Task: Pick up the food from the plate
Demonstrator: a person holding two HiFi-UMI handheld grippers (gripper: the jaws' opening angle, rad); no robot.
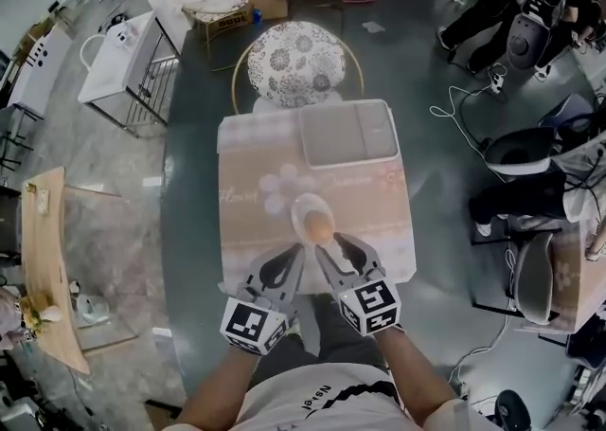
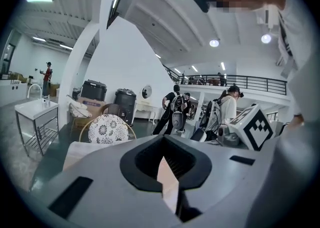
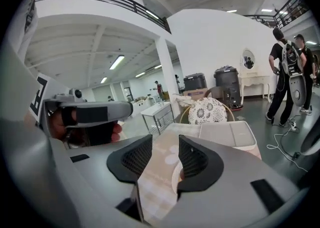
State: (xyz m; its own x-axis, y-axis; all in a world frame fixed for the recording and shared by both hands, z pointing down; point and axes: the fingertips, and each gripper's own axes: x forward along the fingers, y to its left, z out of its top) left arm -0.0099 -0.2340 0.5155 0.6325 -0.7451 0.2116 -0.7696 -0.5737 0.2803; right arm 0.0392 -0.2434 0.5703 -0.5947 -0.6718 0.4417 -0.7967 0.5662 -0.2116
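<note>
A round orange-brown piece of food [image 1: 318,225] lies on a small white plate [image 1: 305,204] near the front of the table [image 1: 246,221]. My right gripper [image 1: 333,242] reaches the plate's near edge, open, and nothing sits between its pads. In the right gripper view, that gripper [image 3: 165,144] frames the tablecloth and the plate [image 3: 175,181], and the food [image 3: 182,174] peeks out behind the right pad. My left gripper [image 1: 295,251] hovers just left of the plate. In its own view, the left gripper [image 2: 163,144] is shut, tips together, holding nothing.
A grey rectangular tray [image 1: 347,133] sits at the table's far right. Behind the table stands a chair with a patterned cushion [image 1: 295,62]. A white sink stand [image 1: 123,50] is at the far left. Seated people, chairs and floor cables [image 1: 473,107] crowd the right side.
</note>
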